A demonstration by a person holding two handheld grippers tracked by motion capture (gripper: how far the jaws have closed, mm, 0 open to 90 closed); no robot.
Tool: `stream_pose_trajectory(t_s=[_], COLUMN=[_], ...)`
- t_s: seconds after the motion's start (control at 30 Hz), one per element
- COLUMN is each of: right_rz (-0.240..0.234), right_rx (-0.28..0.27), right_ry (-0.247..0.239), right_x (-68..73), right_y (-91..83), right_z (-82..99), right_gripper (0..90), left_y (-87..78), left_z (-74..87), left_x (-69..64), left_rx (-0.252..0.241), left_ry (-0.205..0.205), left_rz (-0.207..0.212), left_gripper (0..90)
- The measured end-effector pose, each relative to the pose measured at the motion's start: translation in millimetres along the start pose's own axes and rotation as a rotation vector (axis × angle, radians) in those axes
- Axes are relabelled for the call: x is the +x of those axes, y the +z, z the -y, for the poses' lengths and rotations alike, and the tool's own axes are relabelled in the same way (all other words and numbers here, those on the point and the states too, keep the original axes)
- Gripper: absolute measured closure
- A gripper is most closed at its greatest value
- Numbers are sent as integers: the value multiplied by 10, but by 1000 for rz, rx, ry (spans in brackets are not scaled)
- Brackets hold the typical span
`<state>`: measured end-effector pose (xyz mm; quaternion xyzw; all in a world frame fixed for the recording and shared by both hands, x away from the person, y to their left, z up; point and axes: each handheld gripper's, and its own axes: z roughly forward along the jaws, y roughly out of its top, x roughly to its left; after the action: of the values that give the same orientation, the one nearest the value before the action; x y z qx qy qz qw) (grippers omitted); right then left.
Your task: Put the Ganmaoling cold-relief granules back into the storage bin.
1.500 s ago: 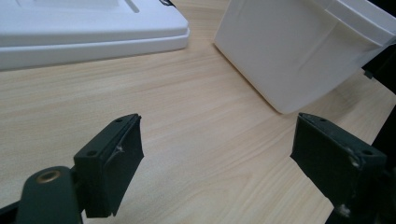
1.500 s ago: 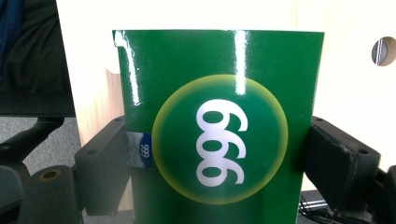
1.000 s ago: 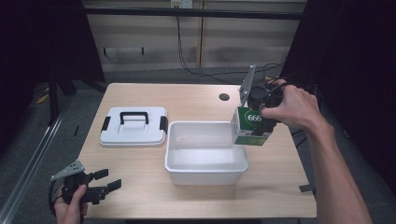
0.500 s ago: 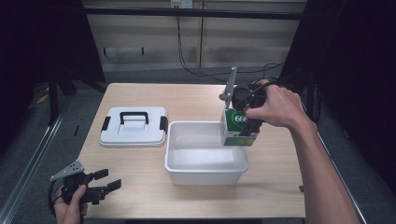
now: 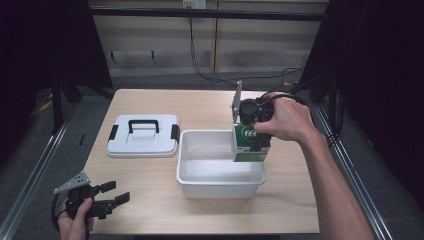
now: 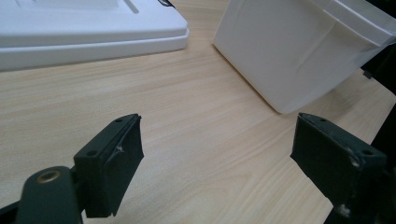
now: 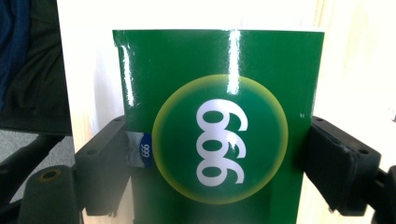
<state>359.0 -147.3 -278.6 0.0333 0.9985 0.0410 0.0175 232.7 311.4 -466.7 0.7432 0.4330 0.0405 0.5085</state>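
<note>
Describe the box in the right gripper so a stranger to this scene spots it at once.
Start at the wooden table and find the open white tub near its middle. Over the tub's right rim, the right gripper clamps a green box. It is the only green thing here, with white numerals in a round badge.

My left gripper [image 5: 107, 196] has bare table [image 5: 150, 175] ahead; the tub [image 5: 220, 177] blocks 2 o'clock, the lid [image 5: 143, 142] blocks 12 o'clock.

High view overhead; gripper views close — sharing the tub [image 5: 220, 182].
</note>
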Motion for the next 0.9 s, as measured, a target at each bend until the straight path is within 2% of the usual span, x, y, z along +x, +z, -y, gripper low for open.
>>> stream_pose_trajectory(t_s=[0.2, 0.23, 0.4, 0.9], right_rz=[-7, -10, -21, -71], right_rx=[-2, -3, 23, 23], right_ry=[6, -6, -8, 5], right_x=[4, -6, -10, -43], right_y=[71, 87, 203, 608], right_z=[-49, -53, -92, -50], right_gripper=[161, 161, 161, 160], left_y=[-2, -1, -3, -3], left_z=[0, 1, -1, 2], left_x=[-1, 0, -1, -1], left_rx=[-1, 0, -2, -2], left_ry=[0, -1, 3, 0], left_rz=[-1, -1, -1, -1], left_gripper=[162, 162, 162, 162])
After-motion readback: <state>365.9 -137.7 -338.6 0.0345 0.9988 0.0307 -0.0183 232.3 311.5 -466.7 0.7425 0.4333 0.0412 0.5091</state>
